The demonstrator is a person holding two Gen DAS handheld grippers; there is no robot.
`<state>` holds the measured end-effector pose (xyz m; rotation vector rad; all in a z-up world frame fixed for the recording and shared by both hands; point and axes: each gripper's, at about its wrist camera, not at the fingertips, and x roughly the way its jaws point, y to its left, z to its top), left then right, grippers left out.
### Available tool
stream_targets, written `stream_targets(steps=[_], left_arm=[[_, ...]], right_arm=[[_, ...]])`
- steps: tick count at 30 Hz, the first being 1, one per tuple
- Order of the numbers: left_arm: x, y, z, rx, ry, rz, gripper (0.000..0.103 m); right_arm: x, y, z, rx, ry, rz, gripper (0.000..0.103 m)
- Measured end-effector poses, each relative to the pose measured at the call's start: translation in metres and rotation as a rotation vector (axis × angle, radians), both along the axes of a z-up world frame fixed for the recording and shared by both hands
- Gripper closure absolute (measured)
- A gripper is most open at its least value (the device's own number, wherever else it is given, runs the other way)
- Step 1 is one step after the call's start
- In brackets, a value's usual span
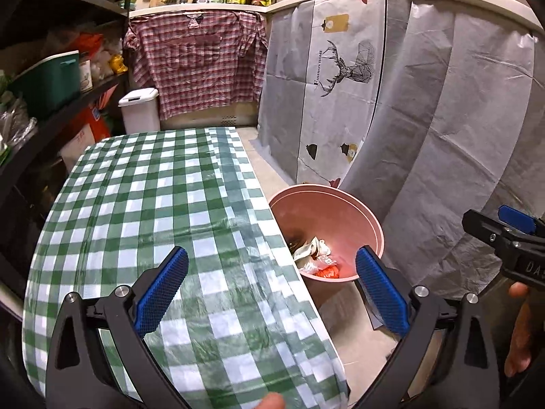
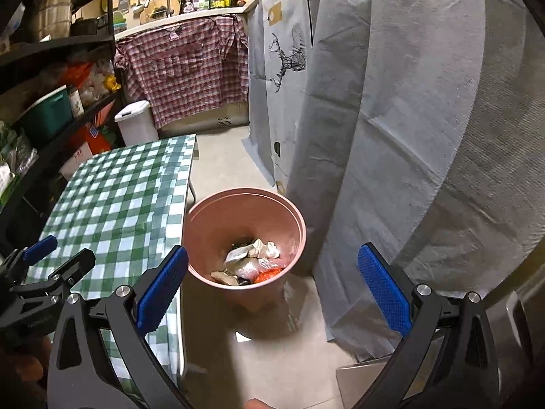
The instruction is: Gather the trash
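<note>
A pink trash bin (image 1: 371, 228) stands on the floor beside the right edge of the table with the green checked cloth (image 1: 153, 204). Crumpled wrappers and paper (image 1: 315, 255) lie inside it. In the right wrist view the bin (image 2: 204, 238) sits straight ahead, with the trash (image 2: 252, 262) at its bottom. My left gripper (image 1: 272, 286) is open and empty, held over the table's right edge. My right gripper (image 2: 272, 286) is open and empty above the floor, just short of the bin. Each gripper shows at the edge of the other's view: the right gripper (image 1: 504, 235) and the left gripper (image 2: 47, 266).
A counter draped with grey printed sheet (image 1: 391, 85) runs close along the right. A red plaid shirt (image 1: 197, 64) hangs at the back. A white lidded bin (image 1: 139, 109) stands beyond the table. Dark shelves (image 1: 51, 95) with boxes line the left.
</note>
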<state>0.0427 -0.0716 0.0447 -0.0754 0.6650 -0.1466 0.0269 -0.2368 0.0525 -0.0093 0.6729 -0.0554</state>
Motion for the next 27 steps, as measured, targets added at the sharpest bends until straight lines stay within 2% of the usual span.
stream_targets(steps=[9, 27], left_arm=[[-0.004, -0.013, -0.006, 0.039, -0.003, -0.013, 0.007], [-0.001, -0.016, -0.006, 0.035, 0.008, -0.002, 0.007]], right_arm=[[-0.003, 0.0, -0.001, -0.002, -0.012, -0.005, 0.005], [-0.001, -0.006, -0.002, 0.014, -0.003, -0.014, 0.005]])
